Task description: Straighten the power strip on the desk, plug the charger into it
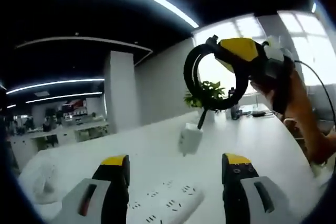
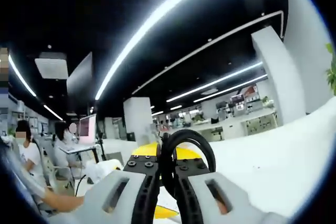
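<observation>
Left tongs (image 1: 176, 174) open, hovering over the white multi-socket power strip (image 1: 168, 203), which lies flat on the white worktop (image 1: 262, 140) near its close edge, between the two jaws as seen in the left gripper view. Right tongs (image 1: 212, 43), yellow-tipped, held high above the worktop, clamped on a looped black cable (image 1: 191, 74); the right gripper view confirms the jaws are closed on the cable loop (image 2: 184, 140). The white boxy charger (image 1: 190, 139) dangles from that cable, in the air just above the worktop, beyond the strip, not touching it. Progress: charger lifted and carried toward the strip, not plugged in yet. Cannot tell whether the strip is already straightened; it sits at a slant in the left gripper view, but the view rolls. Left to do, likely: steady the strip, then lower the charger prongs into a socket. Prongs are not readable here.
</observation>
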A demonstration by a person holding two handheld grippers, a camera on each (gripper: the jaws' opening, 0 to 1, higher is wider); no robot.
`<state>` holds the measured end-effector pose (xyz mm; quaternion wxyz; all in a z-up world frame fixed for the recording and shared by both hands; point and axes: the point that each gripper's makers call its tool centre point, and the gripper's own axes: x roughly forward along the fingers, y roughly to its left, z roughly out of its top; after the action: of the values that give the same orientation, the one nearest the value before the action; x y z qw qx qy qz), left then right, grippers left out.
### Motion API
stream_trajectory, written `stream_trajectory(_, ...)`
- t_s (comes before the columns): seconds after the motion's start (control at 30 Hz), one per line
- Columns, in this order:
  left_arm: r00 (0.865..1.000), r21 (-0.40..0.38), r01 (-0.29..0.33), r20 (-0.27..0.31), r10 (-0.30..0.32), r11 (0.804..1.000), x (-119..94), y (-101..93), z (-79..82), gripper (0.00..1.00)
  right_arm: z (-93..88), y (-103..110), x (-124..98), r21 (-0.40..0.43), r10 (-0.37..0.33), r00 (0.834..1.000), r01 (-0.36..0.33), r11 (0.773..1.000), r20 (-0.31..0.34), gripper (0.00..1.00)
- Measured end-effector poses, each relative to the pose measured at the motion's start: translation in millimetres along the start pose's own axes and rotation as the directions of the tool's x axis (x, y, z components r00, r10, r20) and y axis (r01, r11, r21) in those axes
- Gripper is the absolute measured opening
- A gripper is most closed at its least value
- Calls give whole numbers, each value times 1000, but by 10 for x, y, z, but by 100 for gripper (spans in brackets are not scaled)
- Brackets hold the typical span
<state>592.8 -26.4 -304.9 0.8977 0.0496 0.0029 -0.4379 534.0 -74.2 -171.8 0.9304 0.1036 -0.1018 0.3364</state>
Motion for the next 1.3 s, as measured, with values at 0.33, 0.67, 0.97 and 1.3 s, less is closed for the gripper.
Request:
stream_trajectory(0.33,999,28,-23,39,22,999,118,-39,108,73,159,179,-37,-54,14,999,-12,998,39,7)
stream_trajectory(0.67,992,94,-46,120,34,995,186,-124,256,74,202,296,-37,-68,36,998,-33,997,49,7)
stream_trajectory(0.97,983,131,-37,185,12,991,201,-228,328,75,141,372,-28,-51,59,998,-57,997,36,7)
stream_trajectory(1.3,983,119,-39,184,17,992,238,-238,307,73,143,405,-27,-52,65,997,-63,997,39,7)
